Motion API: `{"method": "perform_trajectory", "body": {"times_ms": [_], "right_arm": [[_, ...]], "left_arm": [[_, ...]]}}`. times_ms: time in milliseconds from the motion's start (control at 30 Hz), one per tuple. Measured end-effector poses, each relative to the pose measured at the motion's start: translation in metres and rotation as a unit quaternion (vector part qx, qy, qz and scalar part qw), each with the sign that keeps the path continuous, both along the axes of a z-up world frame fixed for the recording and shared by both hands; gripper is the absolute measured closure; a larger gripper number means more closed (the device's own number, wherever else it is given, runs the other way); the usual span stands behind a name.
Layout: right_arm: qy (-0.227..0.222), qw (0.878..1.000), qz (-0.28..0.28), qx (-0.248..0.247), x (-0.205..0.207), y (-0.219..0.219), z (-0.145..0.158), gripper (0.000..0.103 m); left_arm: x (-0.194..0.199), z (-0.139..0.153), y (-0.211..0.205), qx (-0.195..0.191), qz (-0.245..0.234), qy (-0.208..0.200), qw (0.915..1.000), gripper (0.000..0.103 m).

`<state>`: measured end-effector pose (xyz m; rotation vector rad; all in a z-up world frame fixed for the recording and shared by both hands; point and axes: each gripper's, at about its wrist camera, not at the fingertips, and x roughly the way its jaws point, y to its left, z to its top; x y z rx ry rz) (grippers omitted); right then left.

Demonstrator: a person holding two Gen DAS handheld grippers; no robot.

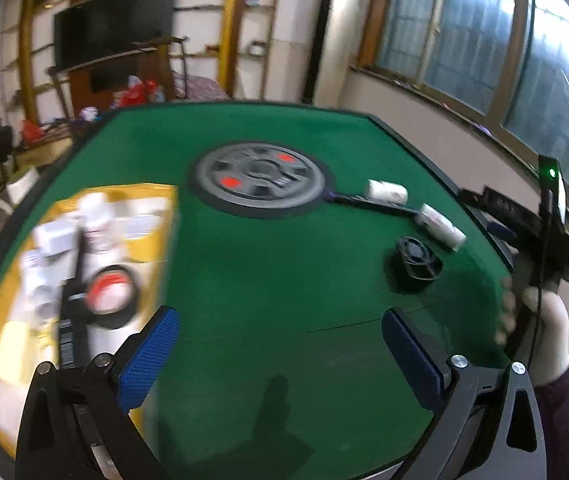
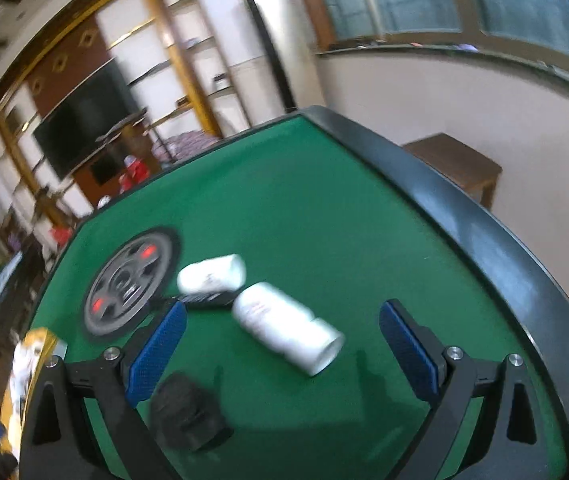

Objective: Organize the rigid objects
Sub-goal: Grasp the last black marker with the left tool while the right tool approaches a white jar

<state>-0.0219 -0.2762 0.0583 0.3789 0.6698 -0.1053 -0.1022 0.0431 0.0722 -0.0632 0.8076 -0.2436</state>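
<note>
A: Your left gripper (image 1: 280, 344) is spread wide with nothing between its blue pads (image 1: 148, 360), hovering over the green table (image 1: 268, 272). And the right?

B: Your right gripper (image 2: 282, 344) is released too, empty. Nearest the grey disc (image 2: 128, 284) landmark: a black fan (image 2: 188, 412) sits on your side of it, then a white bottle (image 2: 284, 326), and a second white bottle (image 2: 212, 274) beside the disc.

A: Left of the disc, your yellow tray (image 1: 152, 216) holds blurred items.

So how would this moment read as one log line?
left gripper: open, empty | right gripper: open, over white bottle | yellow tray: part-filled
</note>
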Motion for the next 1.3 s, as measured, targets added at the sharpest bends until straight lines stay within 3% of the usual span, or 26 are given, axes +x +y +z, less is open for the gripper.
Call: {"method": "perform_trajectory", "body": {"times_ms": [100,333,467,600,800,900,967,1033,1100,1200,1300], "right_arm": [[-0.006,0.999,-0.013,0.029,0.004,-0.019,-0.009,0.006],[-0.005,0.997,-0.013,0.075,0.0,-0.033,-0.017,0.006],[-0.006,0.995,-0.02,0.093,-0.002,-0.039,-0.019,0.006],[0.003,0.993,-0.029,0.113,-0.003,-0.045,-0.024,0.006],[0.021,0.989,-0.032,0.14,0.001,-0.052,-0.033,0.006],[0.016,0.99,-0.038,0.132,-0.001,-0.049,-0.03,0.006],[0.016,0.991,-0.04,0.124,-0.002,-0.047,-0.029,0.006],[0.022,0.991,-0.037,0.123,0.0,-0.046,-0.03,0.006],[0.029,0.991,-0.036,0.123,0.001,-0.044,-0.033,0.006],[0.031,0.991,-0.038,0.122,0.002,-0.045,-0.033,0.006],[0.03,0.991,-0.04,0.121,0.001,-0.046,-0.033,0.006]], "left_arm": [[0.017,-0.003,-0.027,0.003,-0.025,0.01,0.9996,0.001],[0.091,-0.005,-0.07,0.038,-0.054,-0.011,0.9978,0.001],[0.131,-0.016,-0.092,0.056,-0.109,-0.022,0.9923,0.001],[0.16,-0.029,-0.118,0.111,-0.172,-0.027,0.9785,0.001],[0.185,-0.04,-0.145,0.147,-0.249,-0.022,0.9569,0.001],[0.19,-0.046,-0.157,0.167,-0.275,-0.016,0.9466,0.003],[0.188,-0.052,-0.165,0.174,-0.289,0.008,0.9414,0.014],[0.187,-0.051,-0.165,0.151,-0.291,0.026,0.9445,0.032],[0.183,-0.048,-0.164,0.134,-0.29,0.044,0.9466,0.072],[0.17,-0.046,-0.158,0.121,-0.291,0.056,0.9475,0.086],[0.155,-0.044,-0.144,0.113,-0.281,0.066,0.9506,0.087]]}}
